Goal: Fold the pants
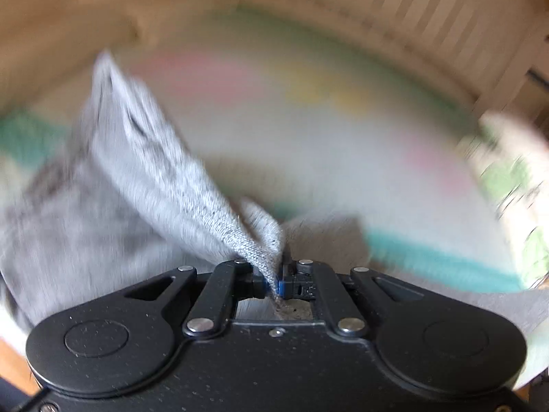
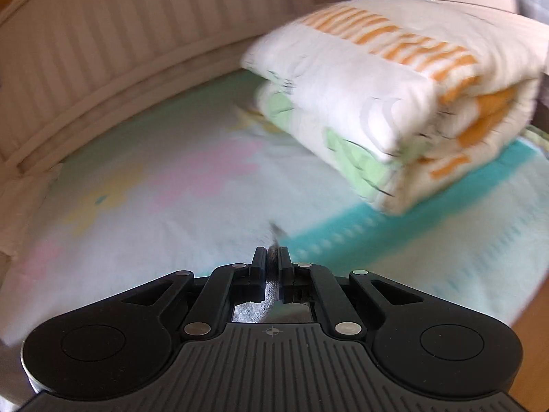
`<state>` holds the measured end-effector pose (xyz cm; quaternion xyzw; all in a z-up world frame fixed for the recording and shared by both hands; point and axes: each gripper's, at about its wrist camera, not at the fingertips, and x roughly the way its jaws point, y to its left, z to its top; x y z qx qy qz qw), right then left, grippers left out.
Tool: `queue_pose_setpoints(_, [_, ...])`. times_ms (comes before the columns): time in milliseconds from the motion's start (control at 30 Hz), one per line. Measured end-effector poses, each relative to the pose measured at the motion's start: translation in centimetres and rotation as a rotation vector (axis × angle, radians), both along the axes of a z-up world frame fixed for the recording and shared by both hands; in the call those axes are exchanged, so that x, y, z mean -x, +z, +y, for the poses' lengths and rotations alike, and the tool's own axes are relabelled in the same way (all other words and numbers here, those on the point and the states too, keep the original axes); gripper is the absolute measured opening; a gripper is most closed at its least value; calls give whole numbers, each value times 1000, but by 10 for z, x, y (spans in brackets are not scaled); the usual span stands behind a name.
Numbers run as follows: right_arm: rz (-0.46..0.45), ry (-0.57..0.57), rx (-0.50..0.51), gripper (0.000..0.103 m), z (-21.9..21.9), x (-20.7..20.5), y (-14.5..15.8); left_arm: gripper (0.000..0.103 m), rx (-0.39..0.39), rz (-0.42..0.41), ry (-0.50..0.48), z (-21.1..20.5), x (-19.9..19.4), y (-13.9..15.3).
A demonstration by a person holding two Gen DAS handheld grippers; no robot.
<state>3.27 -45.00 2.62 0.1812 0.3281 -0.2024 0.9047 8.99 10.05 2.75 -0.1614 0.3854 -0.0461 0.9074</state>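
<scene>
Both claws pinch the soft grey knit pants [image 1: 144,171]: the left gripper [image 1: 274,274] and right gripper [image 2: 272,267] are squeezed tight, likely lifting an edge to fold it over the pastel bed sheet [image 2: 171,178].

We see heathered grey knit pants [image 1: 147,171], lighter along the raised fold and darker in the creases. Our left gripper [image 1: 274,271] is matte black with silver rivets and a blue pad; our right gripper [image 2: 272,261] is black too. The bed sheet [image 2: 171,178] is pale, with pink and yellow patches and teal bands. The folded quilt [image 2: 387,103] is white with orange stripes and light green shapes. The slatted headboard [image 2: 120,34] is cream.
</scene>
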Motion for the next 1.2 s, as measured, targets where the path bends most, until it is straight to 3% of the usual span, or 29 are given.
queue_pose_setpoints(100, [234, -102, -49, 6, -23, -1, -40, 6, 0, -8, -27, 7, 6, 6])
queue_pose_setpoints(200, [402, -135, -60, 6, -32, -8, -71, 6, -28, 156, -45, 10, 2, -22])
queue_pose_setpoints(267, [412, -124, -43, 6, -29, -14, -72, 6, -33, 297, -70, 10, 2, -49])
queue_pose_setpoints(333, [391, -113, -27, 6, -25, -17, -67, 6, -43, 356, -90, 5, 3, -64])
queue_pose_setpoints(500, [374, -155, 25, 6, -24, -7, -58, 6, -85, 300, -110, -9, 6, -52])
queue_pose_setpoints(600, [391, -186, -4, 6, -36, -2, -63, 6, -86, 289, -120, -11, 9, -49])
queue_pose_setpoints(767, [490, -183, 2, 6, -37, -6, -79, 6, -99, 346, -158, -10, 4, -66])
queue_pose_setpoints(933, [526, -183, 4, 6, -38, -9, -82, 6, -90, 371, -162, -14, 4, -70])
queue_pose_setpoints(1067, [445, -192, 11, 6, -39, -8, -69, 6, -76, 379, -160, -11, 7, -71])
queue_pose_setpoints(1200, [487, -290, -7, 12, -51, -9, -72, 6, -79, 375, -161, -11, 7, -70])
